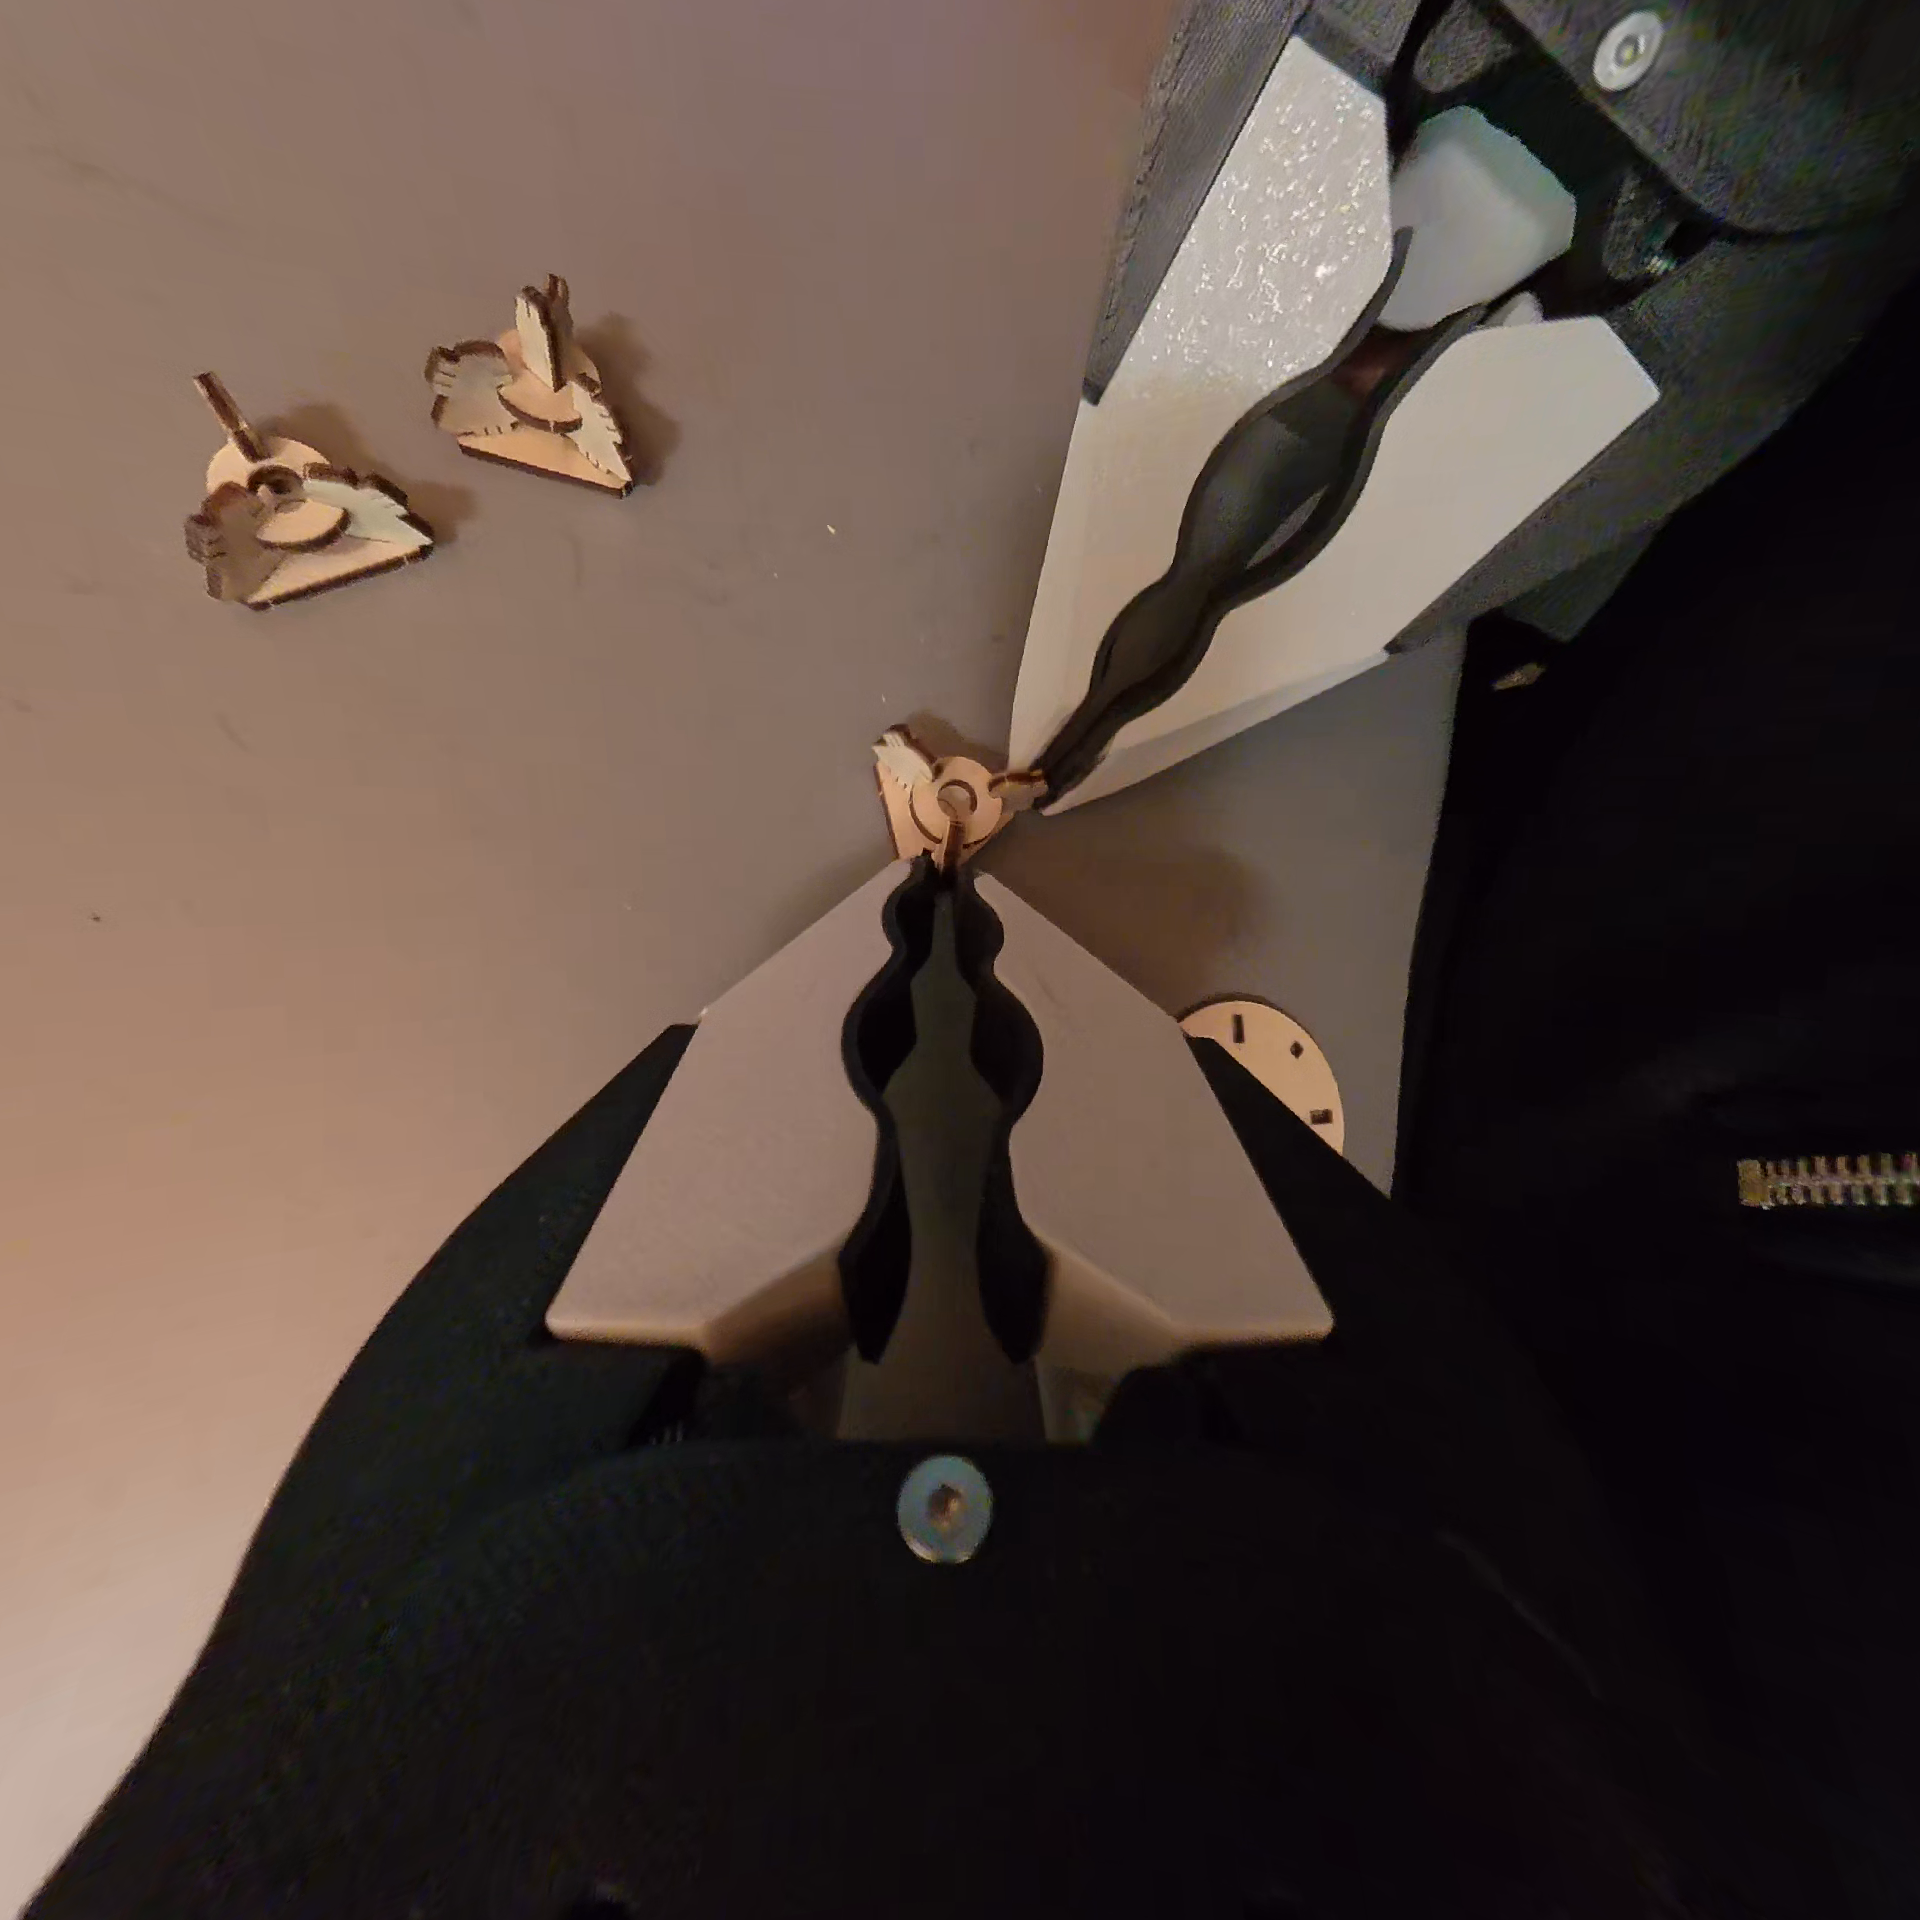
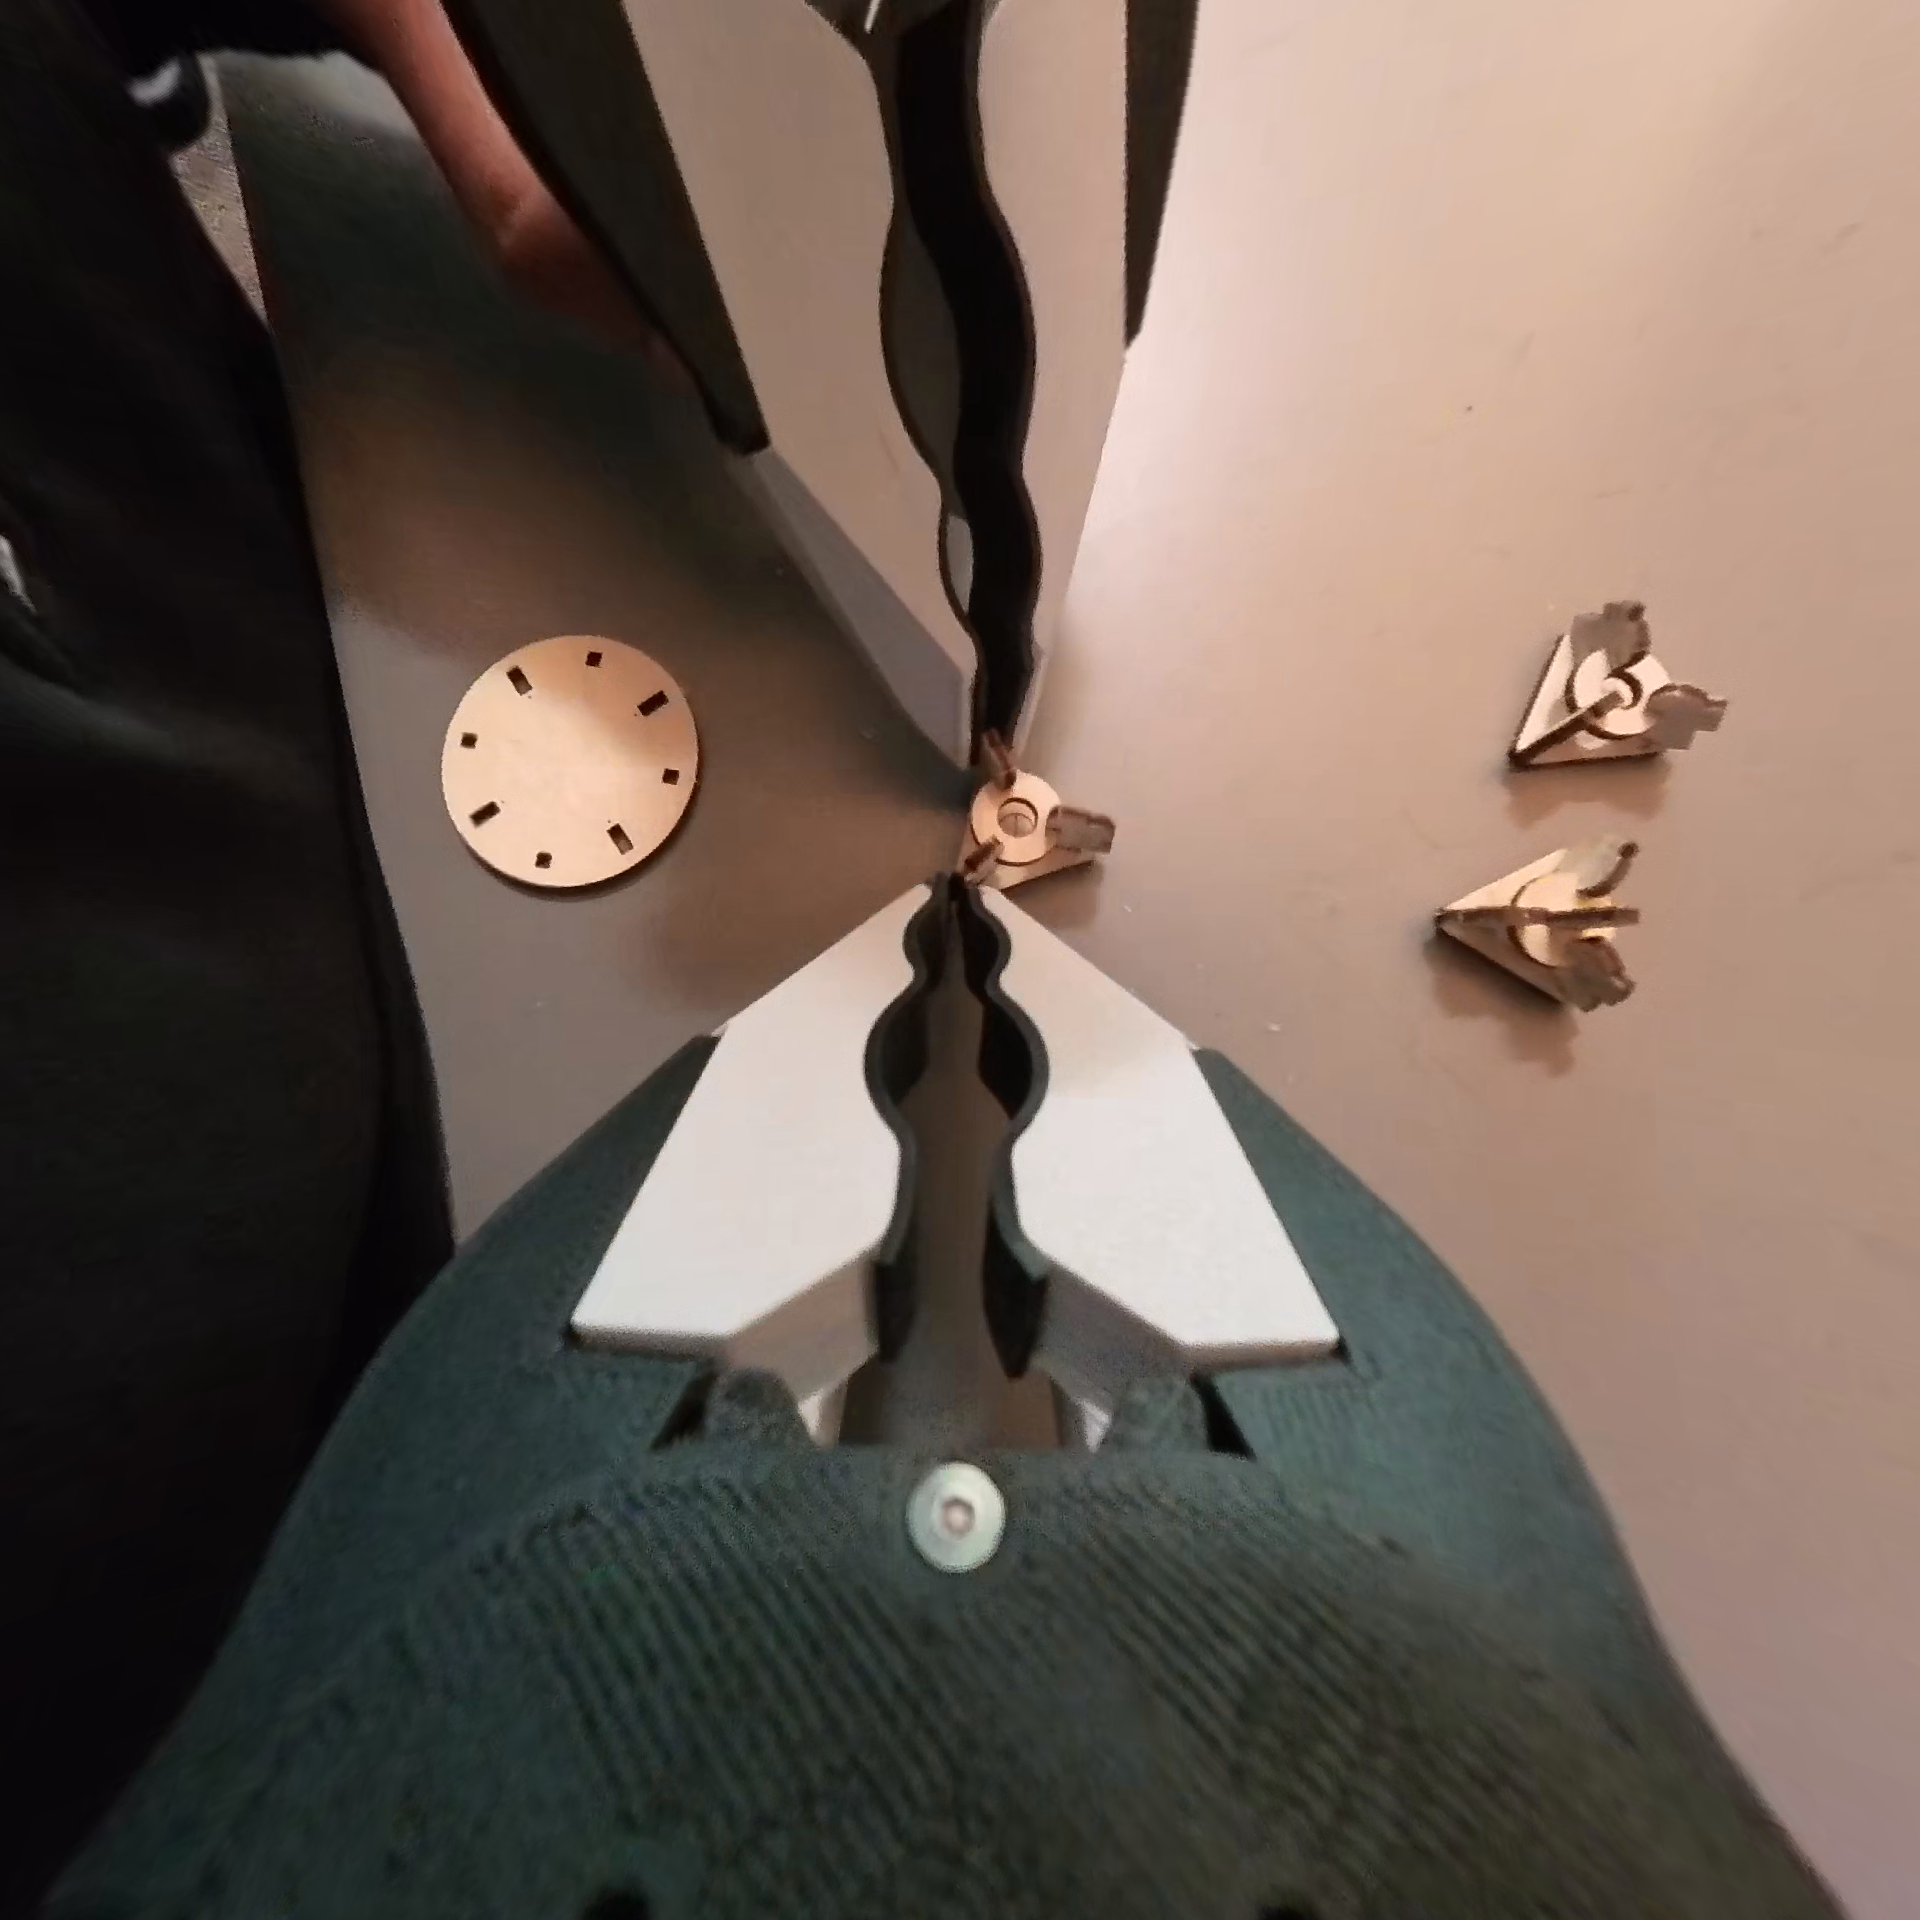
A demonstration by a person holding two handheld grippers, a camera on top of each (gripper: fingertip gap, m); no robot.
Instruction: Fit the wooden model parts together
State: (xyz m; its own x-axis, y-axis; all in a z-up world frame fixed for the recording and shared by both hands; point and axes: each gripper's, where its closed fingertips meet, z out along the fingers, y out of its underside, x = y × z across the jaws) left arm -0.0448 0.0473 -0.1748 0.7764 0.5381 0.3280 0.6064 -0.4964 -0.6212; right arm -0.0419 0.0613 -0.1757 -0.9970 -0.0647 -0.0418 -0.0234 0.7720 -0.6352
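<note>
PIECE: I see a small pale wooden assembly (image 1: pixel 940 805) lying on the grey table (image 1: pixel 623 935) between my two grippers. It has a triangular base, a round ring with a centre hole on top, one feathery wing-shaped part on the far side, and two thin pegs sticking out of the ring.

LEFT GRIPPER: my left gripper (image 1: pixel 943 868) has its black wavy pads drawn almost together at the tips, pinching the peg (image 1: pixel 948 847) that points toward it.

RIGHT GRIPPER: my right gripper (image 2: pixel 961 885) is pressed together at the tips. Its tips meet the second peg (image 2: pixel 982 857), and the left view shows that peg running into them (image 1: pixel 1023 781).

NEARBY: a round wooden disc (image 2: pixel 571 767) with small slots lies flat near the table's edge, apart from the piece. Two more winged triangular assemblies (image 1: pixel 312 520) (image 1: pixel 535 400) sit well apart on the far side, close to each other.

HARD TO SEE: how deep each peg goes between the pads I cannot tell. In the left view, the disc is half hidden behind my gripper. Dark clothing with a zipper (image 1: pixel 1829 1184) fills the table's near side, and a hand (image 2: pixel 540 208) on the left gripper is cut off at the frame's top.
</note>
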